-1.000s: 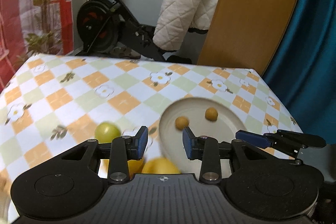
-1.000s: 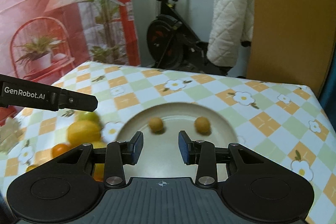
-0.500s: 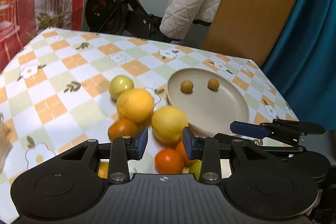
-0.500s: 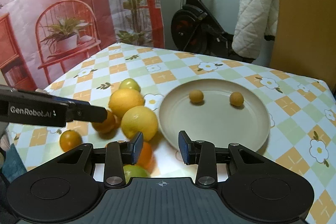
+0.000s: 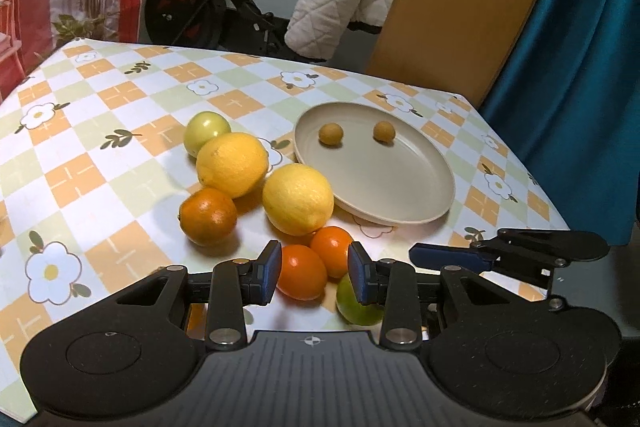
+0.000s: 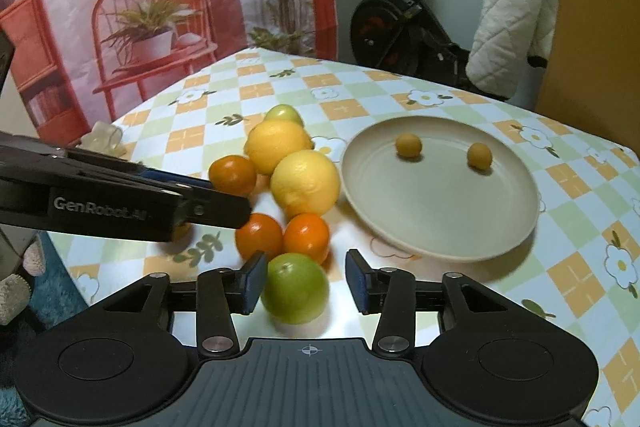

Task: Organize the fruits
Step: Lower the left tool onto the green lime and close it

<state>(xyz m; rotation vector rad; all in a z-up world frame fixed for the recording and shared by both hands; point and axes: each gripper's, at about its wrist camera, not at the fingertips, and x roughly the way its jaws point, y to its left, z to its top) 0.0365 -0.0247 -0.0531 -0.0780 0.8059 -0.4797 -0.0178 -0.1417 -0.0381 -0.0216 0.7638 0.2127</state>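
A: Fruits lie in a loose cluster on the counter (image 5: 120, 163), which wears a checked cloth with flowers. How many of each?

B: Two large yellow citrus, one behind (image 5: 232, 163) and one in front (image 5: 298, 199), touching. Three oranges: one alone on the left (image 5: 208, 215), and a touching pair, left (image 5: 301, 271) and right (image 5: 333, 250), nearer the cameras. Two green fruits: one at the far end (image 5: 206, 131), one closest of all (image 6: 295, 287).

A: And on the plate?

B: The beige plate (image 5: 400, 179) sits just right of the cluster and holds two small tan round fruits, left (image 5: 331, 135) and right (image 5: 384, 131), well apart from each other.

A: Where are the tongs?

B: The left tongs (image 5: 313, 273) are spread apart and empty, framing the orange pair. The right tongs (image 6: 306, 282) are also spread apart; the near green fruit sits between their pads (image 6: 253, 283), close to the left pad, though I cannot tell if it touches.
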